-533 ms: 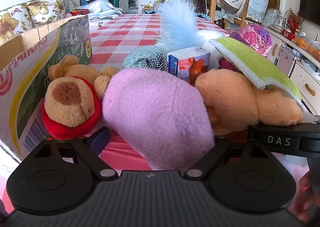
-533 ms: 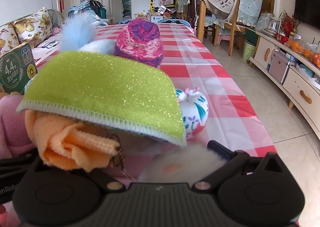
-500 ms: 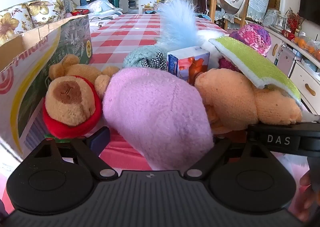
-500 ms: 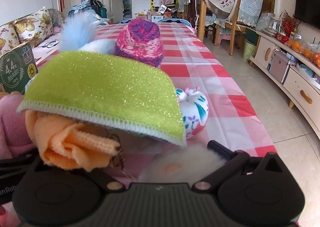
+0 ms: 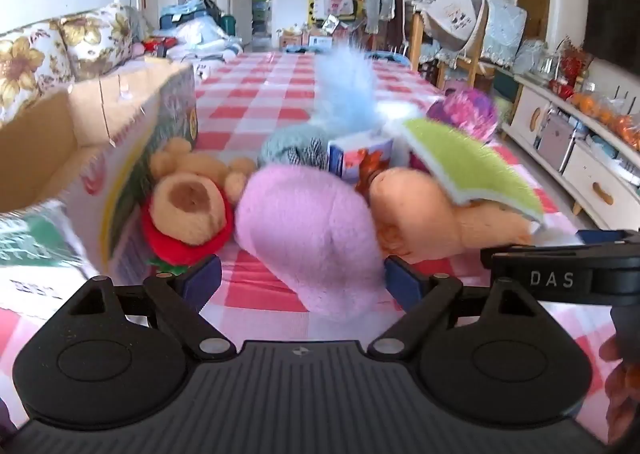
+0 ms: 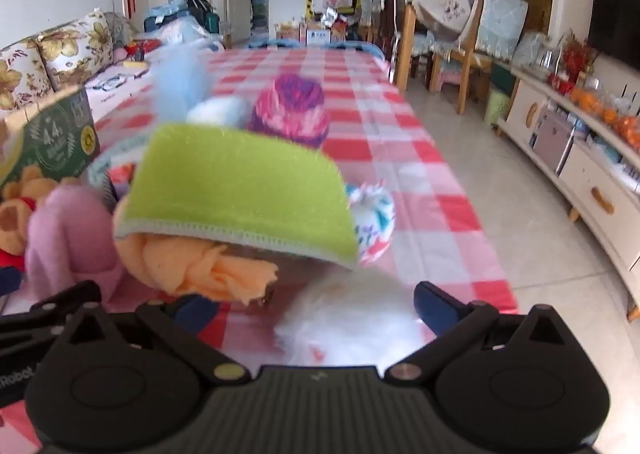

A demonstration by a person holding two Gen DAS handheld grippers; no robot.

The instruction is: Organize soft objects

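On a red-checked tablecloth [image 6: 400, 157], a green sponge cloth [image 6: 240, 189] lies draped over an orange plush [image 6: 192, 266], while the right gripper [image 6: 308, 304] spreads wide around a white fluffy toy [image 6: 352, 326].

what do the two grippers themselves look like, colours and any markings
Both are matte black plastic: a ribbed body, two rounded lobes with disc insets, and angled linkage bars with silver pivot pins. The left gripper and right gripper have dark blue finger pads. White "DAS" lettering marks the right gripper's side in the left view.
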